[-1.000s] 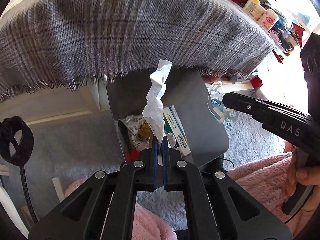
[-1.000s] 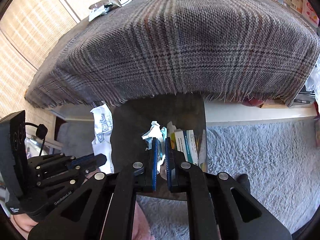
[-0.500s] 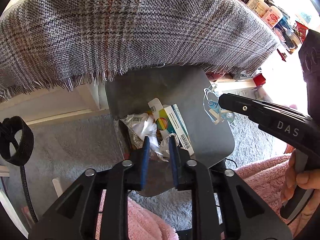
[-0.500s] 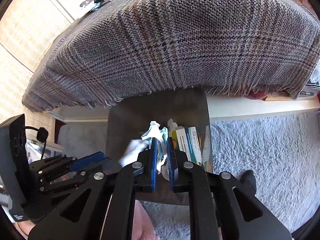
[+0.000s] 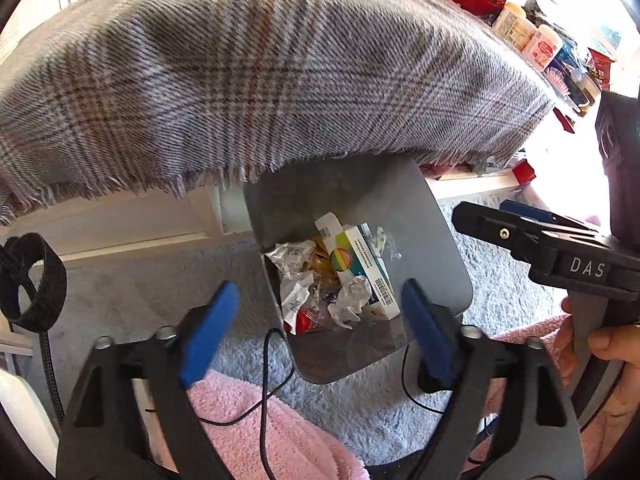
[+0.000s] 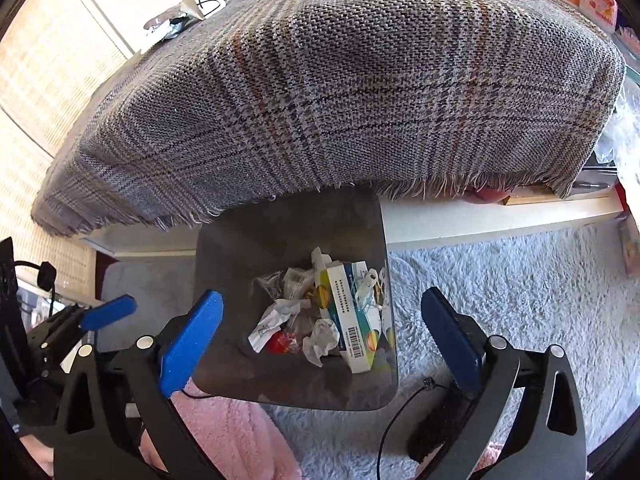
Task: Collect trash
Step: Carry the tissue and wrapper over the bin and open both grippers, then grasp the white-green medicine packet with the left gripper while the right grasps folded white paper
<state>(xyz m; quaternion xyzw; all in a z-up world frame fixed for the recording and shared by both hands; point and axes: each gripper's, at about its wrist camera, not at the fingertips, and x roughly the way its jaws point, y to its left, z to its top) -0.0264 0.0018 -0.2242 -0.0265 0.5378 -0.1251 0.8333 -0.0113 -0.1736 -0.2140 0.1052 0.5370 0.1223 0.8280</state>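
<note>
Left gripper: blue-padded jaws spread wide, nothing between them; it hangs over the near part of the bin.
Right gripper: jaws likewise spread wide and holding nothing, above the bin's near rim. Seen from the left camera it enters from the right side, with the white letters "DAS" legible on its black body.
Bin: grey, with rounded corners, standing on the carpet; its far edge is hidden under the fringe of the cloth.
Trash: all of it lies inside the bin, on the bottom.
Carton: white, teal and yellow, with a round multicoloured mark on one face and a barcode on the end toward the cameras; its small print is too fine to read.
Crumpled paper: white, touching the carton's left side.
Red wrapper: just beside the crumpled paper; any print on it is unreadable.
Clear wrapper: carries a small printed label, illegible.
Cloth: grey plaid with a frayed hem, draped over a low table.
Bottles: at the table's far right; their labels are too blurred to read.
Pink fabric: fluffy, below both grippers.
</note>
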